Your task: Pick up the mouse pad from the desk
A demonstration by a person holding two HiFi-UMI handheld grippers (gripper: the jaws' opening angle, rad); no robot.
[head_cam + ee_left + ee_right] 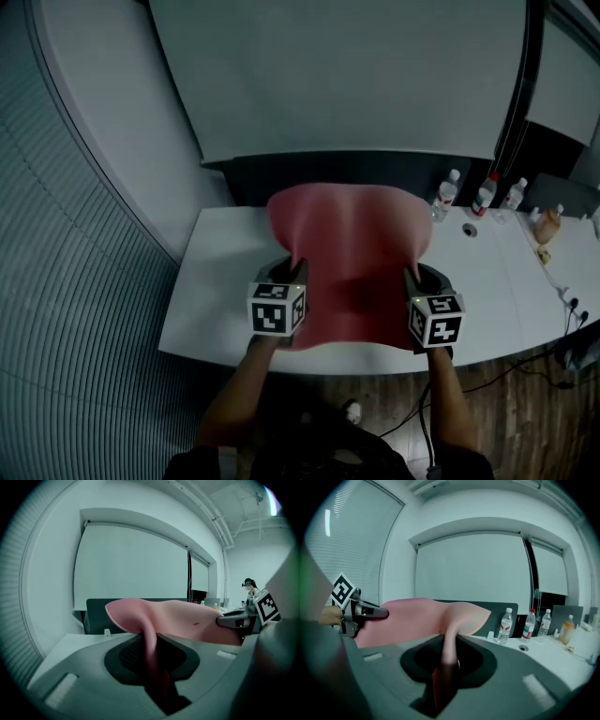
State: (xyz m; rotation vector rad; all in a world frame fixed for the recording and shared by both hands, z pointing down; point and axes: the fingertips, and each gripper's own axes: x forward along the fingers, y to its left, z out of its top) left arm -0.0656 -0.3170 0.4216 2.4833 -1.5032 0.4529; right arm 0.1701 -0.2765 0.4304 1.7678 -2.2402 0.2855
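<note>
A large pink mouse pad [354,261] hangs in the air above the white desk [216,291], sagging between my two grippers. My left gripper [298,281] is shut on its left edge, and in the left gripper view the pad [178,620] runs down between the jaws of this gripper [152,651]. My right gripper [411,286] is shut on the right edge; the right gripper view shows the pad [412,620] pinched in this gripper [449,651]. Each gripper view shows the other gripper across the pad.
Three water bottles [484,195] and an orange-capped bottle [548,225] stand at the desk's back right, near a round cable hole [470,230]. A dark partition [347,169] runs behind the desk. Cables [572,302] lie at the right edge. A person [250,588] is far off.
</note>
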